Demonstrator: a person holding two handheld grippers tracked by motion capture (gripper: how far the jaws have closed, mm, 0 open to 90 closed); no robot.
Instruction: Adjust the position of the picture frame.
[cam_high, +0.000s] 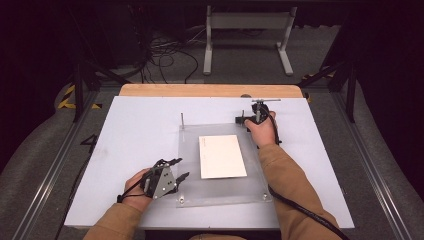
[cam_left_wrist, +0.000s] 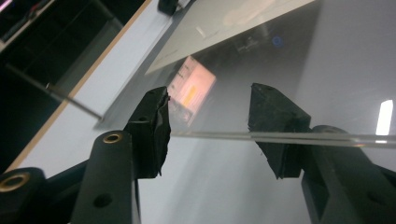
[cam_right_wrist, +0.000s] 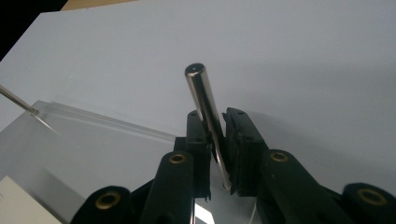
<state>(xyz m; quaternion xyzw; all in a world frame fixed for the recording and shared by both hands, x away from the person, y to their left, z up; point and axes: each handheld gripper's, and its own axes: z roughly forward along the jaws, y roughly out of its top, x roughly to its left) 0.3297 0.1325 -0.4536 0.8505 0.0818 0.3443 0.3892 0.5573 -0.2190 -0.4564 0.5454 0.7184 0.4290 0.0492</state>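
On the white worktop (cam_high: 130, 130) lies a clear square acrylic plate (cam_high: 192, 165), and a white rectangular paper sheet (cam_high: 221, 156) rests near its middle. At the far right corner of the plate stands a thin shiny metal pin (cam_right_wrist: 208, 116), upright and slightly tilted in the right gripper view. The right gripper (cam_right_wrist: 218, 140) is clamped on this pin, with both black jaws pressing its lower part. A second thin metal pin (cam_high: 182, 121) stands at the far left corner of the plate, well apart from the first. The left gripper (cam_left_wrist: 208, 130) is at the near left edge of the plate. Its jaws stand apart, one on each side along the clear edge, and they hold nothing.
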